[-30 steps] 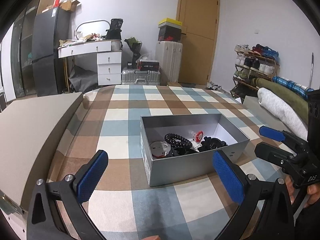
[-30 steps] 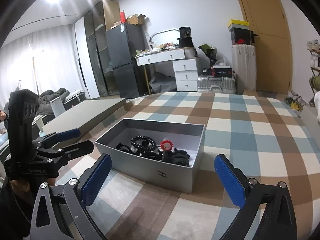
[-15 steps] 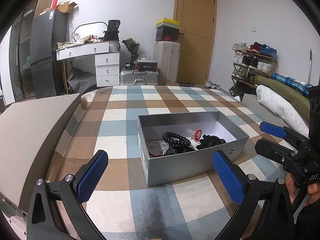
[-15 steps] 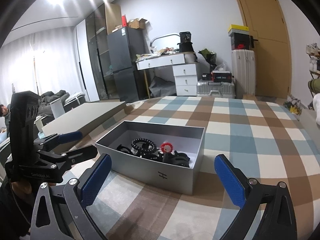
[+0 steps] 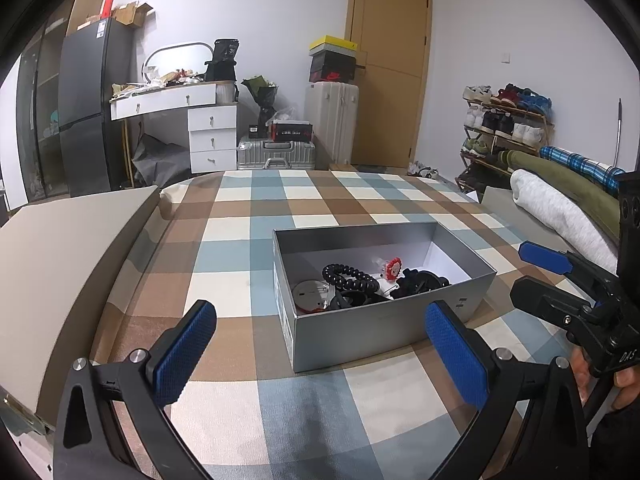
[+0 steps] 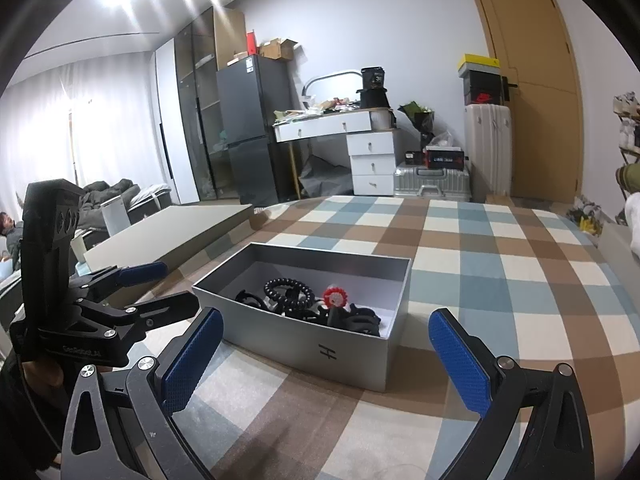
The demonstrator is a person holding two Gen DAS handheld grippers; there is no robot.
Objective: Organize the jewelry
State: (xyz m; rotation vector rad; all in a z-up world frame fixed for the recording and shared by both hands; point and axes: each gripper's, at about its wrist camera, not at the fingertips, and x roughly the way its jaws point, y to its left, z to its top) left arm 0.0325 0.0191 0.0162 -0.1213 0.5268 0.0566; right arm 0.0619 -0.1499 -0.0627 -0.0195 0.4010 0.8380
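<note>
Both my jaws are spread wide w/ nothing between them: left gripper (image 5: 320,344) hovers low over the checked bedspread (image 5: 224,248), right gripper (image 6: 326,354) does the same from the other side. Each points at the grey box (image 5: 384,320), which sits on the bed at about 12 o'clock from the left gripper and 11–12 from the right, so both cams keep its inside in sight.

The jewelry is in the box, bunched toward the near end: a black coiled band (image 5: 350,276), a red flower piece (image 5: 393,267), a round silver disc (image 5: 308,292) and a dark tangle (image 5: 420,282) I can't sort into separate items. In the right wrist view the coil (image 6: 288,292) and red piece (image 6: 335,297) lie touching the black heap. Everything lying inside fits either a pile waiting to be sorted or items already gathered in; can't tell which.

Around: a flat beige panel (image 5: 60,264) at 9–10 o'clock, prob. a lid or board, well apart from the box. Rolled bedding (image 5: 560,208) at 2–3 o'clock. Desk w/ drawers (image 5: 208,136), suitcases, shoe rack far back, no bother.

In the way: the box walls are tall, so reaching in means coming over the rim from above; pieces are interlocked, so lifting one may drag others
</note>
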